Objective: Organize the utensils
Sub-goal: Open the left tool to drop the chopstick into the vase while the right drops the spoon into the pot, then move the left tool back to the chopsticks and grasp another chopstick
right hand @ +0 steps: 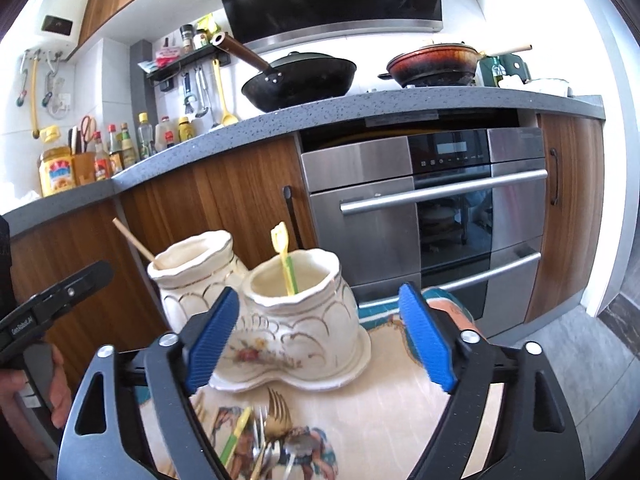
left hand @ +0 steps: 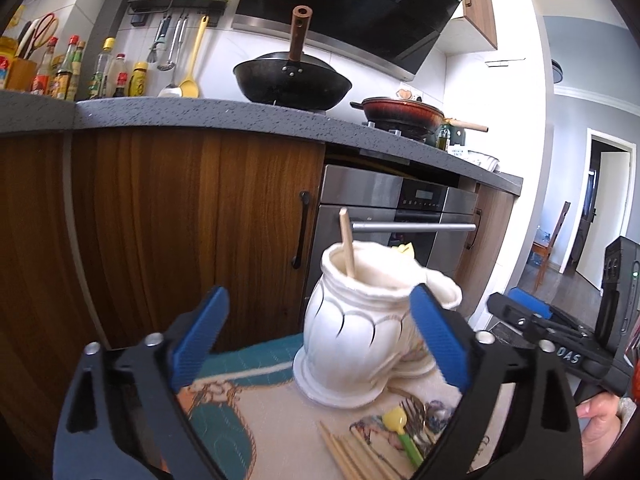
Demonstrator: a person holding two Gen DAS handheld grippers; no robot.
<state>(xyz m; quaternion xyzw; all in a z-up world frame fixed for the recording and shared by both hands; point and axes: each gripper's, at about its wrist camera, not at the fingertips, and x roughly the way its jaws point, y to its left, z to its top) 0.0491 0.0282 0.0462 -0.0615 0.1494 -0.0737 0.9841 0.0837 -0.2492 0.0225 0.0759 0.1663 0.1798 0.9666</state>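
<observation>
While both claws hang over the small table, we see our left gripper (left hand: 320, 336) spread wide with nothing between its blue pads (left hand: 200, 336), and our right gripper (right hand: 320, 336) just as wide and just as empty. Ahead of them stands the white ceramic holder (right hand: 280, 328), a double piece of two pot-shaped compartments joined on one base, resting on the patterned tablecloth (right hand: 392, 412). From the right wrist view, the left compartment holds a wooden chopstick (right hand: 134, 244) that leans out over the rim toward the left, and the right compartment holds a yellow-green plastic utensil (right hand: 285, 258) standing nearly upright with its flat yellow head above the rim. From the left wrist view the holder (left hand: 352, 332) sits between our spread fingers, the chopstick (left hand: 346, 240) rising from the nearer compartment. On the cloth just in front of the holder lies a loose heap: a bundle of wooden chopsticks (left hand: 352, 452) side by side, another yellow-green plastic utensil (left hand: 402, 436) across them, a gold fork (right hand: 276, 416) with tines toward the holder, and several silvery spoons or forks (right hand: 276, 454), too blurred for us to count. Behind the table we see wooden cabinet doors (right hand: 236, 184), a steel oven (right hand: 424, 208), and a grey countertop (left hand: 200, 114) carrying a black wok (left hand: 292, 80) and a reddish pot (left hand: 400, 110).
</observation>
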